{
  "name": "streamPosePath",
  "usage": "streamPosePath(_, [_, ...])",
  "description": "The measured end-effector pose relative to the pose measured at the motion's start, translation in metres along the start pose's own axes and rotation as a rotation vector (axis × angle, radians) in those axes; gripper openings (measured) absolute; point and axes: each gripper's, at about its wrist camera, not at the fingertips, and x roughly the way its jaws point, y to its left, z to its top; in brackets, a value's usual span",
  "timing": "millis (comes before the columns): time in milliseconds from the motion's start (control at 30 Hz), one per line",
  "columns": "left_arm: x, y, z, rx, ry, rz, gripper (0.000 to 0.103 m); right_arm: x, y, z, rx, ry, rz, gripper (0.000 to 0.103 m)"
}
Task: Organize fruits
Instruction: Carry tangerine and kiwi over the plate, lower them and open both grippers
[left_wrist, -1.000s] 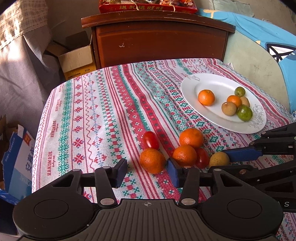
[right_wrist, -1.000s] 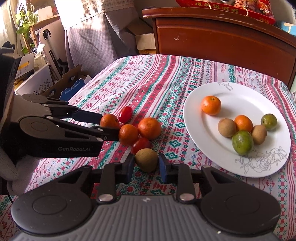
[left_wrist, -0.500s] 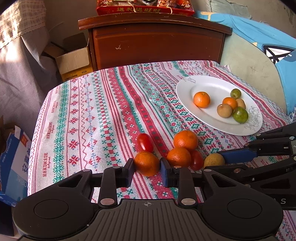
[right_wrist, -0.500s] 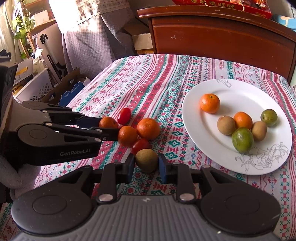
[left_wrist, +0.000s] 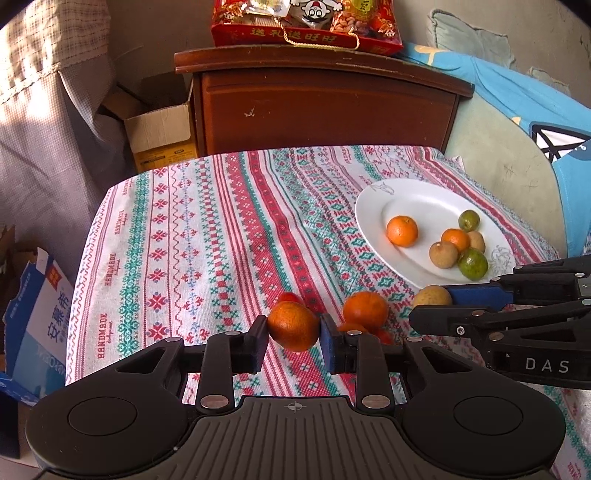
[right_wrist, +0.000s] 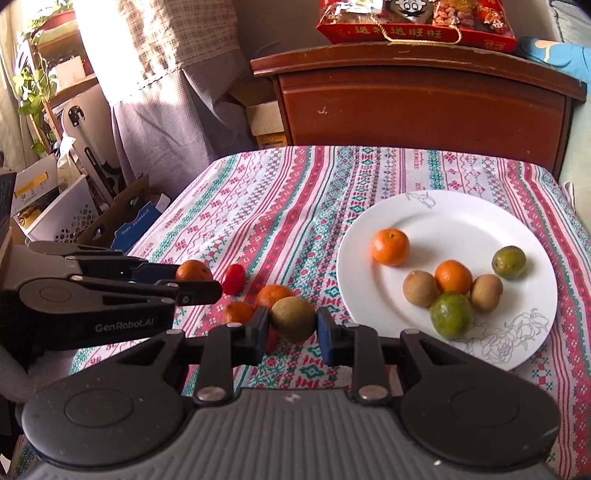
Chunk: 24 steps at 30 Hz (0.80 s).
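Observation:
My left gripper is shut on an orange tangerine, lifted a little off the striped cloth. My right gripper is shut on a brown kiwi, also raised. In the left wrist view the right gripper shows side-on with the kiwi at its tip. On the cloth lie two more tangerines and a red cherry tomato. The white plate on the right holds several fruits: tangerines, kiwis and green limes.
A dark wooden cabinet with a red gift box on top stands behind the table. Cardboard boxes sit on the floor at the left. A blue cushion lies at the right.
The left gripper closed on the near tangerine and lifted it. The right gripper, shut on the kiwi all along, rose with it off the cloth.

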Motion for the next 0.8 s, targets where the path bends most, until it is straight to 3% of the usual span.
streamPosePath(467, [-0.005,-0.028,0.042,-0.046,-0.102,-0.090,0.027,-0.036,-0.046,0.043,0.125,-0.179,-0.085,0.027])
streamPosePath(800, [0.001,-0.051,0.066,-0.056,-0.141,-0.133,0.027,-0.047,-0.066,0.054,0.176,-0.229,-0.125,0.027])
